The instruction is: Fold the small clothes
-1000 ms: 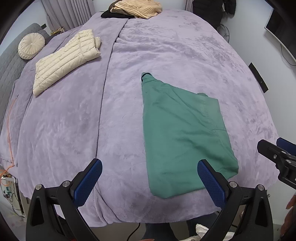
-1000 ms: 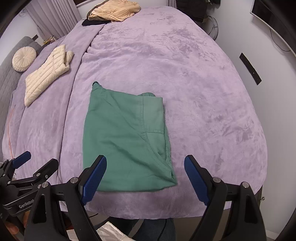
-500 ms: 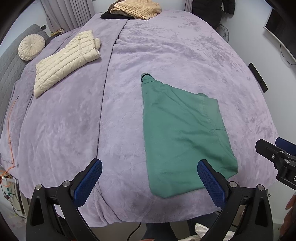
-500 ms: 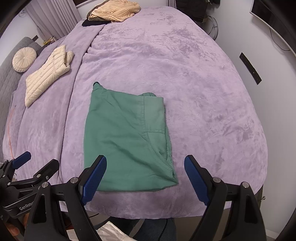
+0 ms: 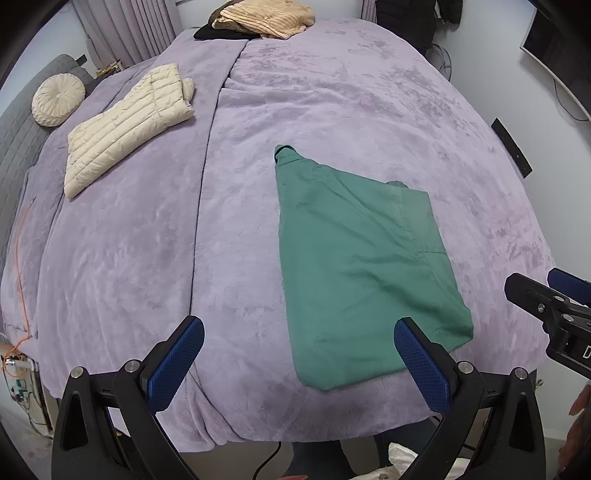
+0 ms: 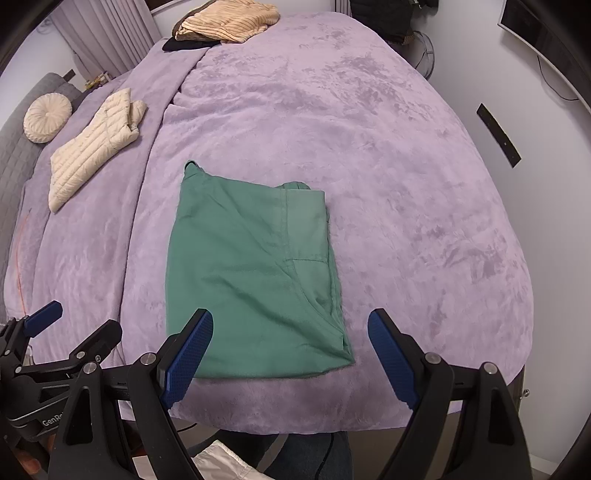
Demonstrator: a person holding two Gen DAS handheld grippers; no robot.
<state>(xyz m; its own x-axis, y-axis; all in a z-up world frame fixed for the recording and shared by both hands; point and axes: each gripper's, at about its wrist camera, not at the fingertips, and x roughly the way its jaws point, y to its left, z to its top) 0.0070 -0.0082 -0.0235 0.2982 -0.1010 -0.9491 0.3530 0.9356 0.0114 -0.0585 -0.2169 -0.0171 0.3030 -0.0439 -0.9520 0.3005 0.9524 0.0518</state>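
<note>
A green garment (image 5: 354, 266) lies folded flat near the front edge of the purple bed; it also shows in the right wrist view (image 6: 251, 280). My left gripper (image 5: 299, 354) is open and empty, held above the bed's front edge just left of the garment. My right gripper (image 6: 288, 350) is open and empty, held over the garment's near edge. Each gripper shows at the side of the other's view: the right one (image 5: 546, 299), the left one (image 6: 70, 332).
A folded cream puffer jacket (image 5: 125, 125) lies at the bed's left. A tan and dark clothes pile (image 5: 258, 18) sits at the far end. A round cushion (image 5: 57, 99) rests on a grey sofa at left. The purple blanket (image 5: 369, 96) covers the bed.
Both grippers have drifted very slightly; the garment has not moved and both stay open.
</note>
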